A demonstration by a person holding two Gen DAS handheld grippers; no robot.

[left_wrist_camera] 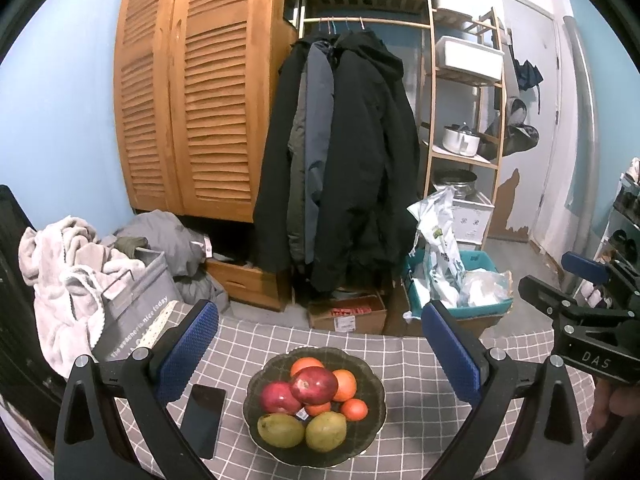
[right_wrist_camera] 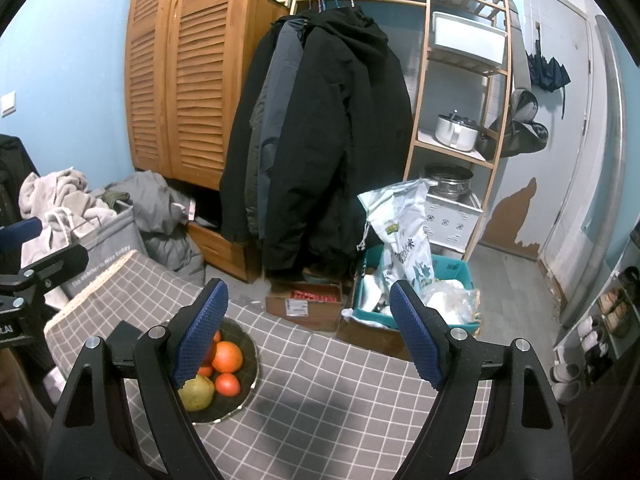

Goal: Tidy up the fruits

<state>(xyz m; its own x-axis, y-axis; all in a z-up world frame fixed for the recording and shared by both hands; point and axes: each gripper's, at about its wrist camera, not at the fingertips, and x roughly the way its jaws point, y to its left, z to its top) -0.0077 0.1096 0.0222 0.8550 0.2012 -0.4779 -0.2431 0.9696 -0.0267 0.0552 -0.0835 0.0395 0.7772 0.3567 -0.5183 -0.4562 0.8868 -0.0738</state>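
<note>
A dark scalloped bowl (left_wrist_camera: 372,384) sits on the grey checked tablecloth (left_wrist_camera: 420,360). It holds two red apples (left_wrist_camera: 314,385), several oranges (left_wrist_camera: 345,385) and two green pears (left_wrist_camera: 326,431). My left gripper (left_wrist_camera: 320,344) is open and empty, above and just behind the bowl. My right gripper (right_wrist_camera: 308,330) is open and empty, to the right of the bowl (right_wrist_camera: 248,364); its left finger hides part of the fruit. An orange (right_wrist_camera: 227,357) and a pear (right_wrist_camera: 196,392) show there. The right gripper also shows at the right edge of the left wrist view (left_wrist_camera: 580,308).
A black phone (left_wrist_camera: 203,420) lies on the cloth left of the bowl. Beyond the table's far edge are a grey laundry bin (left_wrist_camera: 136,312), cardboard box (left_wrist_camera: 348,314), teal crate (left_wrist_camera: 460,292), hanging coats (left_wrist_camera: 340,160) and a wooden shelf (left_wrist_camera: 464,120).
</note>
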